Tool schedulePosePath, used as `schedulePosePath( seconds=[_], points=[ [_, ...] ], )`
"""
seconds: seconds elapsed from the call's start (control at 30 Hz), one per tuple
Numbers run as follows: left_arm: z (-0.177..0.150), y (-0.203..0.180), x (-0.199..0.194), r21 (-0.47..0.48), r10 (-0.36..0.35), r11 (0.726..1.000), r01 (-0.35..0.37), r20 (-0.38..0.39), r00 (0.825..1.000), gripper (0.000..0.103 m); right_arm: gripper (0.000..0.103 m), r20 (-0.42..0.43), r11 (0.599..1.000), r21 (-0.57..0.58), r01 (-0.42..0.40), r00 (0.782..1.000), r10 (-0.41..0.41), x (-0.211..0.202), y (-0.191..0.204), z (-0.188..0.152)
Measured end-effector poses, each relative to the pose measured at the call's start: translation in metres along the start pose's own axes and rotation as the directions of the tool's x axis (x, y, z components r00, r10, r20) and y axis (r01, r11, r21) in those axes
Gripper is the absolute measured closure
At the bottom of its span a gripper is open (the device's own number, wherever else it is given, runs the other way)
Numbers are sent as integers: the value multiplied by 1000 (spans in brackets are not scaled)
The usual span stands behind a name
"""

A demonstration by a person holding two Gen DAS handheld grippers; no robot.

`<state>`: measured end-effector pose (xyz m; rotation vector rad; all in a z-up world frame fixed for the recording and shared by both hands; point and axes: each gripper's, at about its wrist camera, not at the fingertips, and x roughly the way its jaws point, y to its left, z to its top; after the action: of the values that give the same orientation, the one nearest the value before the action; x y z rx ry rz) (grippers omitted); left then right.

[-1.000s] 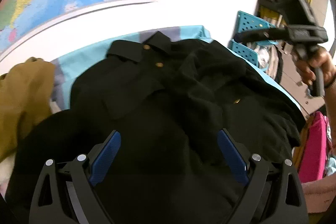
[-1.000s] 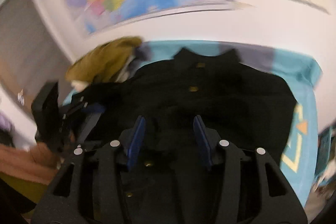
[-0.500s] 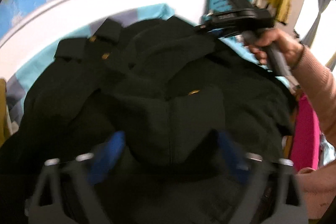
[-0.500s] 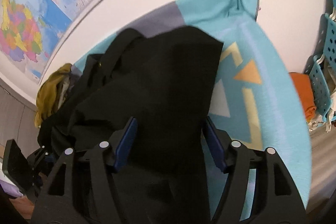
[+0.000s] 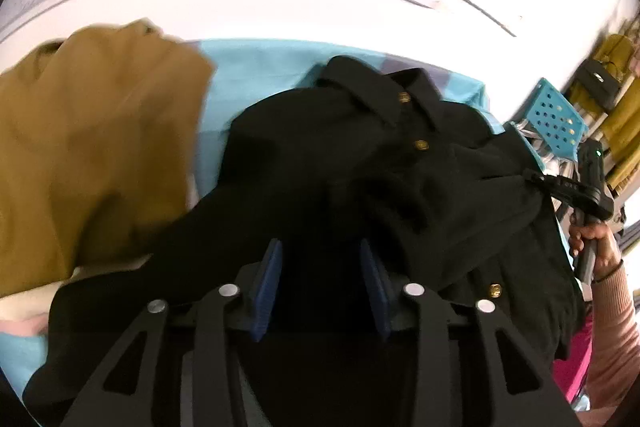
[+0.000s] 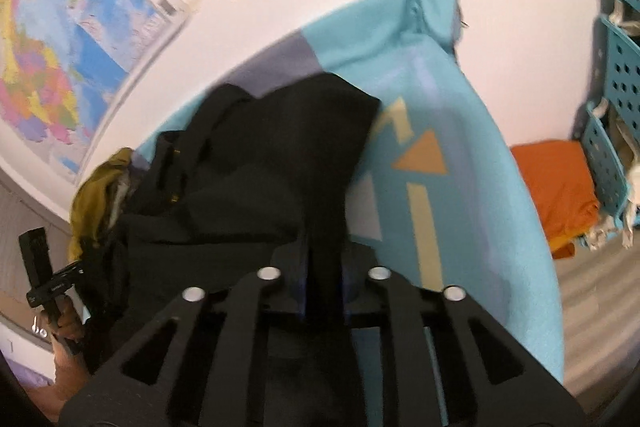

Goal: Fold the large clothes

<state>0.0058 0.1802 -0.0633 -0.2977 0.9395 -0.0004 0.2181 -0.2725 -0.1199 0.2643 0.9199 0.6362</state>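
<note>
A black coat [image 5: 360, 155] with gold buttons lies spread on a turquoise blanket [image 5: 256, 67], collar toward the wall. My left gripper [image 5: 320, 251] hovers low over its near edge. Its jaws are closing with black cloth lying between the blue pads [image 5: 272, 275], and a wide gap still shows. In the right wrist view the coat [image 6: 280, 147] runs up from my right gripper [image 6: 324, 247]. Its jaws are closing, pinching a narrow fold of the coat's edge. The right gripper [image 5: 576, 191] also shows at the coat's right side, held by a hand [image 5: 600, 247].
A mustard garment [image 5: 92, 155] is heaped left of the coat. Teal perforated baskets [image 6: 620, 87] and an orange cloth [image 6: 556, 187] sit beyond the blanket's [image 6: 440, 107] right edge. A map hangs on the white wall behind. Something pink [image 5: 580, 355] lies near the sleeve.
The left gripper swung left along the coat's near edge and its jaws narrowed over the cloth. The right gripper dropped to the coat's right edge and closed on a fold.
</note>
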Motion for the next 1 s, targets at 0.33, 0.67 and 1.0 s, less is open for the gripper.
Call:
schedulePosePath(
  seconds=[0.33,0.67,1.0],
  points=[
    [-3,-26,3,118,-42,992,38,33,999,12,54,151,982,-180,52,988,-25,-40,52,-11],
    [13,-10,17,33,39,999,-40,21,999,97,54,-19,908,-417,-43,999,38,18,138,-34],
    [-4,2,-24,45,25,999,-30,107,994,29,53,-76,863,-489,-129,992,105,58,202,-42]
  ],
)
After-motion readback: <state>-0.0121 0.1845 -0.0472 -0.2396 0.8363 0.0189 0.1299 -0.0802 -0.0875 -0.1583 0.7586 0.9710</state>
